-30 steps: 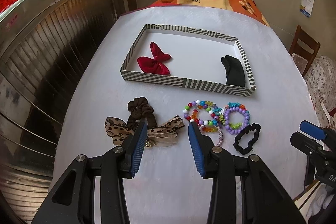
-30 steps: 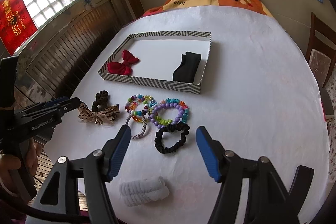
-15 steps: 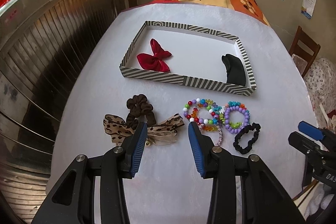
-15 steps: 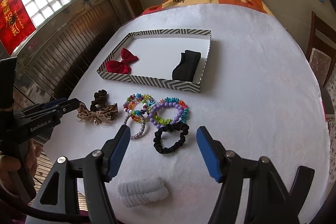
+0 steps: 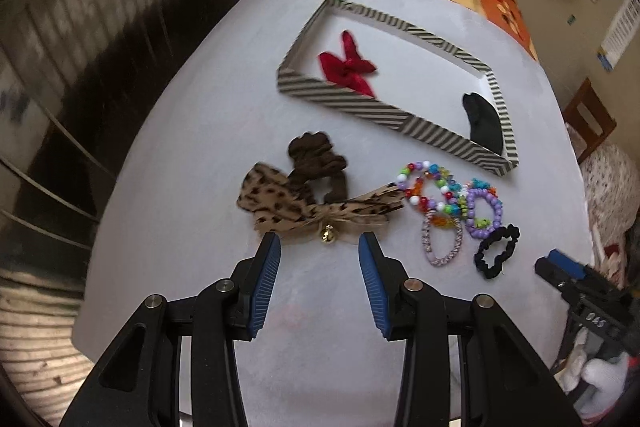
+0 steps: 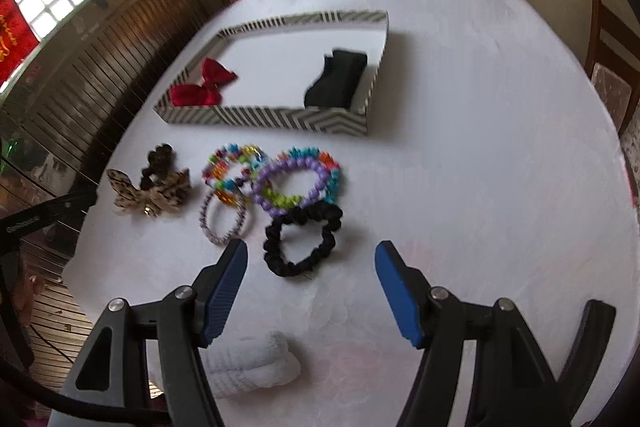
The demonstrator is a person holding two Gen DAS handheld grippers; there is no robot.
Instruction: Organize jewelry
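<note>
Jewelry mostly waits on the table (image 6: 460, 107): left gripper (image 5: 318, 247) hangs fingers apart, empty, just short of the leopard bow (image 5: 304, 207); right gripper (image 6: 310, 261), empty too, frames the black scrunchie (image 6: 302, 239). Only the red bow (image 6: 202, 87) and a black piece (image 6: 336, 79) lie in the striped tray (image 6: 264, 115).

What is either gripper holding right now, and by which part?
Nothing. The left gripper is open just short of the leopard-print bow; the right gripper is open just short of the black scrunchie.
</note>
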